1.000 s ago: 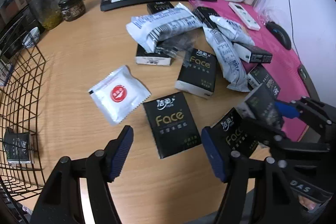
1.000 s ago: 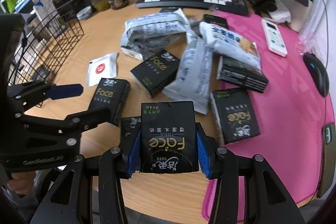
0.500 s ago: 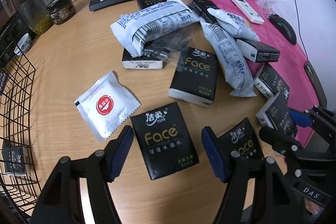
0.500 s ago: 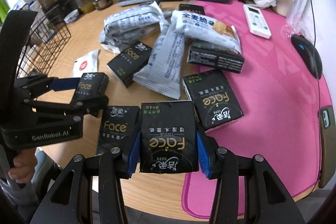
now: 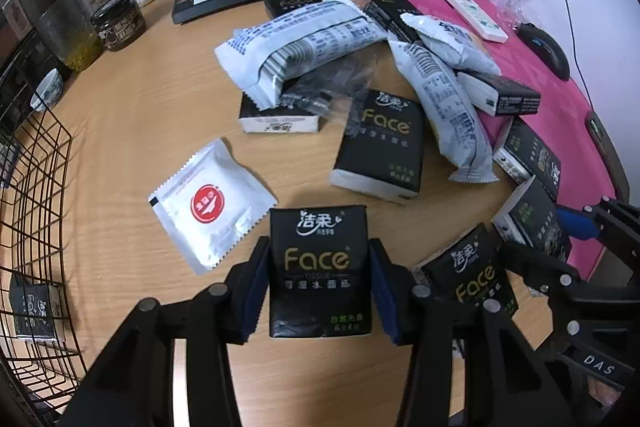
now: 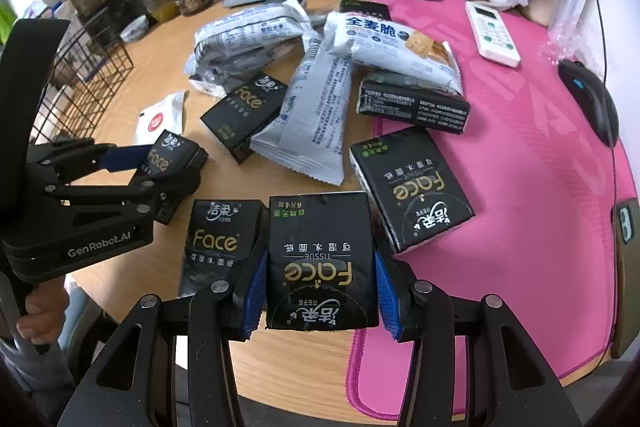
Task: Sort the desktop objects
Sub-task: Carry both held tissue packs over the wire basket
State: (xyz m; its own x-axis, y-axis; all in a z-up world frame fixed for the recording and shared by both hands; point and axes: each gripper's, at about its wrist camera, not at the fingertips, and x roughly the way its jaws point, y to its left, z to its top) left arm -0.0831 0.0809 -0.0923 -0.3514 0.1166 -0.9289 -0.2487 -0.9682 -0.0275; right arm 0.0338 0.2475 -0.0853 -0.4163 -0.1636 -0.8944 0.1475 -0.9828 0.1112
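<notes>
Far to the left of the left gripper, the wire basket is sitting at the desk edge, holding one black tissue pack already; that looks like the only item sorted so far. Just ahead-left of the same gripper a white sachet is lying flat on the wooden desk.

The left gripper's jaws are closing around a black Face tissue pack. The pack is sitting between the blue pads, which look right against its sides, though whether they are pressing yet is hard to tell. It seems to be resting on the desk, not lifted.

Ahead of both grippers the pile is waiting: long white snack bags, a wholewheat cracker bag, and several more black packs scattered around.

To the right, the right gripper is gripping its own tissue pack at a medium-narrow opening, pads pressing both sides, logo upside down, pack raised off the desk. Another pack is lying just left of it, and one more ahead-right on the pink mat. Far right, a remote and mouse are sitting untouched.

Judging progress: early. Two packs in hand, most clutter left.
</notes>
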